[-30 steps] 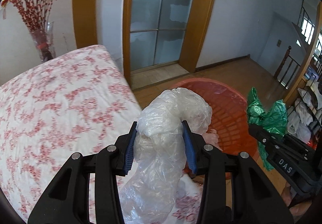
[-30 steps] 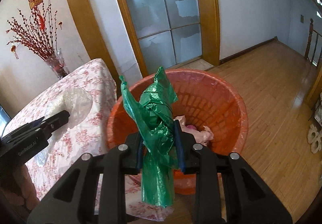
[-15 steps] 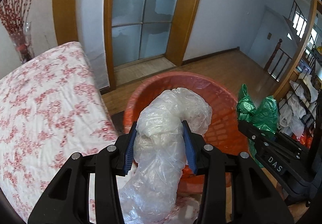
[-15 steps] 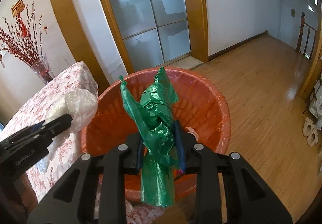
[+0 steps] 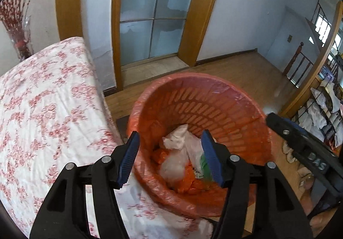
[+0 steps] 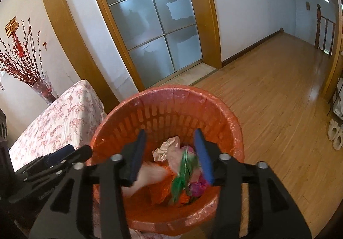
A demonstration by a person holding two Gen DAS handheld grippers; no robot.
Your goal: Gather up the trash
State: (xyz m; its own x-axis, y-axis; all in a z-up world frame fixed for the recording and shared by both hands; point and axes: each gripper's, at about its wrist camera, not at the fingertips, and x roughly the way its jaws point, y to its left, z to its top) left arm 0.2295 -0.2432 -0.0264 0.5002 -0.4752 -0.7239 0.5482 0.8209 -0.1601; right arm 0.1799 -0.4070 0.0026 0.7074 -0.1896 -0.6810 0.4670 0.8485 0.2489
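An orange basket [image 5: 193, 77] [image 6: 171, 88] lined with an orange bag stands on the floor beside the table. My left gripper [image 5: 169, 133] hangs over it, jaws opening, nothing between the pads. Below it a clear plastic bag [image 5: 173, 167] falls blurred onto the trash inside. My right gripper [image 6: 169, 131] is also above the basket with jaws opening and empty. The green plastic bag [image 6: 183, 171] drops blurred below it among crumpled paper and wrappers. The right gripper's finger [image 5: 300, 140] shows at the right of the left wrist view, and the left gripper's fingers [image 6: 64, 155] at the lower left of the right wrist view.
A table with a red-flowered white cloth [image 5: 42, 99] [image 6: 64, 114] is left of the basket. A glass vase of red branches [image 6: 42, 88] stands at its far end. Behind are a glass door [image 5: 154, 13], wooden floor [image 6: 278, 88], a stair rail [image 5: 298, 61] and cluttered shelves [image 5: 321, 106].
Both grippers opened and let go: the clear bag left the left jaws, the green bag left the right jaws. Both bags now fall in the basket. Both hands moved closer over it.
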